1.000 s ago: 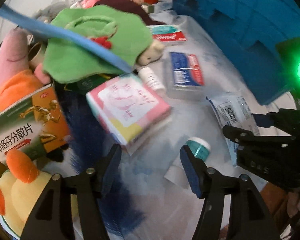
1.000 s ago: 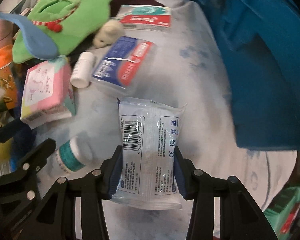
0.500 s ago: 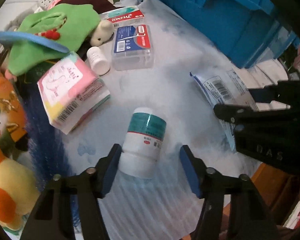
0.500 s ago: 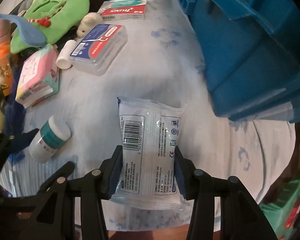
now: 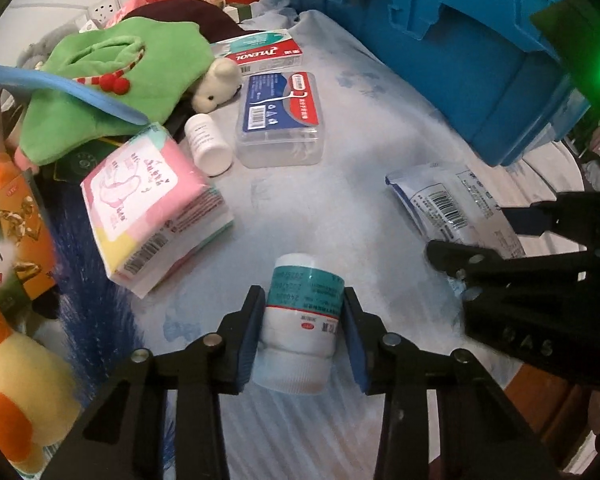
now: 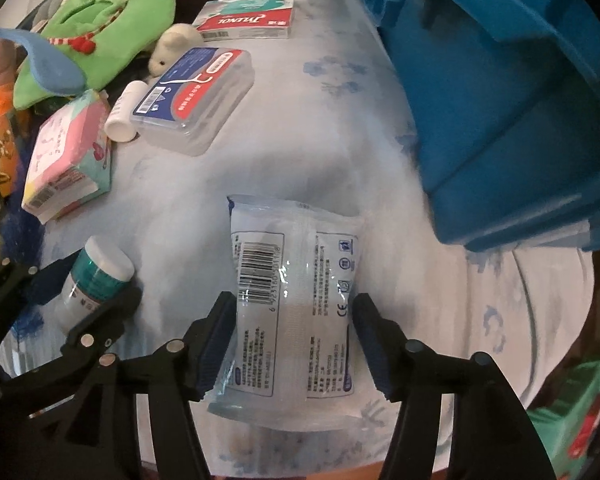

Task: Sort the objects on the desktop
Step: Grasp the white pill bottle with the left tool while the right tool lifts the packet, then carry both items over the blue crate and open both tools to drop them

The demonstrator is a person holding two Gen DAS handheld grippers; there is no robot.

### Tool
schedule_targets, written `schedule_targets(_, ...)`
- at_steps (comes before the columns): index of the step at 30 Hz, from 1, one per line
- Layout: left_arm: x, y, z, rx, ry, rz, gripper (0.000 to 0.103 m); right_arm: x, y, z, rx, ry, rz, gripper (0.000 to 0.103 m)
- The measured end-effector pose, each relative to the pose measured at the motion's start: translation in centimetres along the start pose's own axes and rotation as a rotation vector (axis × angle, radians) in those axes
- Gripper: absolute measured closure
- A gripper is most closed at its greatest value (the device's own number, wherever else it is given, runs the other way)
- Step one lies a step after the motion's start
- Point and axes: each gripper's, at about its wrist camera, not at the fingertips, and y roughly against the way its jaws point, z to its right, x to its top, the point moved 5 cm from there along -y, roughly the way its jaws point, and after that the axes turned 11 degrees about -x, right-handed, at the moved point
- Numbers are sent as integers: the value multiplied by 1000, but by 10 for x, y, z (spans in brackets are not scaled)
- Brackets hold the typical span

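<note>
A white pill bottle (image 5: 304, 312) with a teal label lies on the pale blue tablecloth. My left gripper (image 5: 303, 324) straddles it, its jaws closing, and both blue pads touch the bottle's sides. The right wrist view shows the same bottle (image 6: 96, 276) at lower left. My right gripper (image 6: 296, 312) has a clear plastic packet (image 6: 292, 280) with a barcode between its pads. Its jaws are opening slightly, with the pads still against the packet's edges. The packet (image 5: 440, 200) also shows at the right of the left wrist view. A big blue crate (image 6: 500, 100) stands just beyond it.
Behind lie a clear floss-pick box (image 5: 280, 116), a Tylenol box (image 5: 260, 52), a small white bottle (image 5: 206, 144) and a pink tissue pack (image 5: 148, 200). A green plush (image 5: 112, 80), an orange medicine box (image 5: 8, 240) and a yellow duck plush (image 5: 20, 392) crowd the left. The table edge runs close at lower right.
My left gripper came over the teal-labelled bottle and its jaws closed in until the pads met its sides. My right gripper carried the packet across toward the blue crate, and its pads now stand slightly wider.
</note>
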Motion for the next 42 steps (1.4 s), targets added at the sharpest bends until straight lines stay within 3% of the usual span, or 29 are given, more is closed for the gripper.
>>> schedule_targets(6,3,25,-15,56,16,64,66,-2,30,-14,-16,46,75,57)
schedule_targets(11,18,61,-38,120,42,138,66,6,74,-24,-4,76,197,57)
schedule_targets(15,34,92,-56,156,59,209,66,55,103,-37,2,88,297,57)
schedule_targets(17,45,106,-62,167,63,247,66,118,94,-58,4,85,338,57)
schedule_targets(23,79,143,-71,156,64,323,66,160,156,-61,-34,55,465,57)
schedule_targets(25,90,153,-69,139,58,348,66,189,155,-64,-54,37,495,57)
schedule_targets(35,180,228,-20,61,-60,535,66,221,261,3,-212,-96,668,57)
schedule_targets(42,243,253,73,-6,-179,581,66,227,304,116,-347,-205,670,57)
